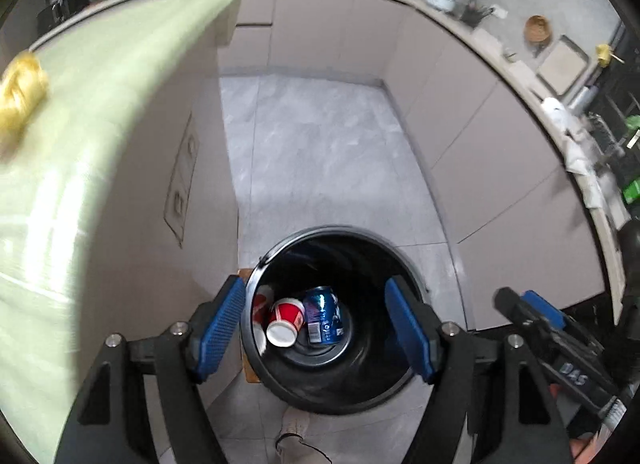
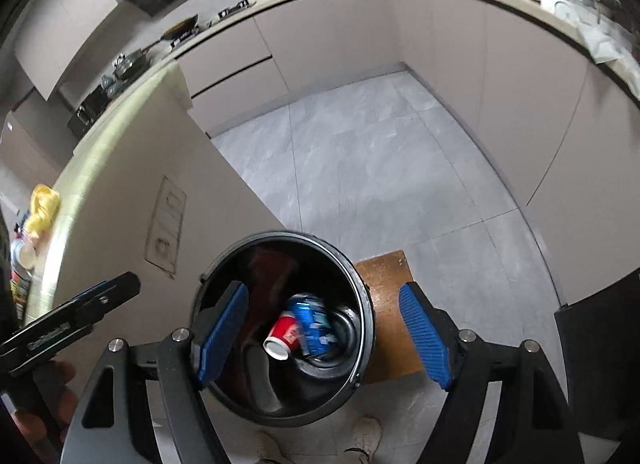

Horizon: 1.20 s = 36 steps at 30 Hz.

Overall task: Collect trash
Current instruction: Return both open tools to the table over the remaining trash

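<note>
A round black trash bin (image 1: pixel 360 380) (image 2: pixel 224 392) stands on the grey floor below both grippers. At its bottom lie a blue drink can (image 1: pixel 325 314) (image 2: pixel 314 320) and a red paper cup (image 1: pixel 286 320) (image 2: pixel 285 334) on their sides, with another red and white cup (image 1: pixel 262 304) beside them in the left wrist view. My left gripper (image 1: pixel 326 330) hangs open over the bin, nothing between its blue pads. Over the same bin my right gripper (image 2: pixel 324 334) is also open and holds nothing. Each gripper shows at the edge of the other's view.
A pale green counter (image 1: pixel 100 124) rises on the left with a yellow crumpled thing (image 1: pixel 20 92) (image 2: pixel 42 204) on it. Beige cabinets (image 1: pixel 480 168) line the back and right. A brown board (image 2: pixel 390 304) lies under the bin. The person's shoes (image 2: pixel 362 438) show below.
</note>
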{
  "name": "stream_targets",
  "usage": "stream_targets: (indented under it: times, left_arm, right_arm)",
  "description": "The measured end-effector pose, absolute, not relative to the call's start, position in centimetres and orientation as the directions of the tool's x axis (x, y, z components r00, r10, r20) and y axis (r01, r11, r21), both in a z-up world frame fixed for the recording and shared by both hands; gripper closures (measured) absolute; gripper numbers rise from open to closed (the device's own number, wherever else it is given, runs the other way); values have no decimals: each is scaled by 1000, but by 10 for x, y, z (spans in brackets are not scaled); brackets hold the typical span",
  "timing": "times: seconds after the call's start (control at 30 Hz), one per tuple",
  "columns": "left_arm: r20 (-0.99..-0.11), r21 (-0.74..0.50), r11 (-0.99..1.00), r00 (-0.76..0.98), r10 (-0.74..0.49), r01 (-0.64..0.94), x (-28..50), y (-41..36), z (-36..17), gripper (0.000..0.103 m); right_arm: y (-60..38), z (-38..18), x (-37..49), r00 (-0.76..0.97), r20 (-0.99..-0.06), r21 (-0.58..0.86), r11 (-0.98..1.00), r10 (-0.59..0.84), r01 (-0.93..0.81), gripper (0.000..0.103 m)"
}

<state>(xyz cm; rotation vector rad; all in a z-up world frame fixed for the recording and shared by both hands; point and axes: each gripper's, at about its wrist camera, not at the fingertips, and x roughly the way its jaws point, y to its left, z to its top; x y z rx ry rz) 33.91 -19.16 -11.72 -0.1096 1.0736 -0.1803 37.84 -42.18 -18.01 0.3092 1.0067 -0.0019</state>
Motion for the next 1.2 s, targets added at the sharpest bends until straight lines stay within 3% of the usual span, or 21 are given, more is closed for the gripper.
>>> stream_targets:
  times: [0.3,0.83,1.2]
  left_arm:
    - [-791,-198,970,562,-242,139,296,-131,-15,29]
    - [-758,-117,993,648,-74,-24,269,138,-15,29]
    - [-774,-110,987,633,-13,-115,277,236,-25,29]
  right_arm:
    - [-356,-84,354,629,-759,242,970,168,34,23]
    - [-114,-40,315,710,-670,273,961,216,-35,23]
    - [-12,-39,320,676,-695,276,959,244,-63,23]
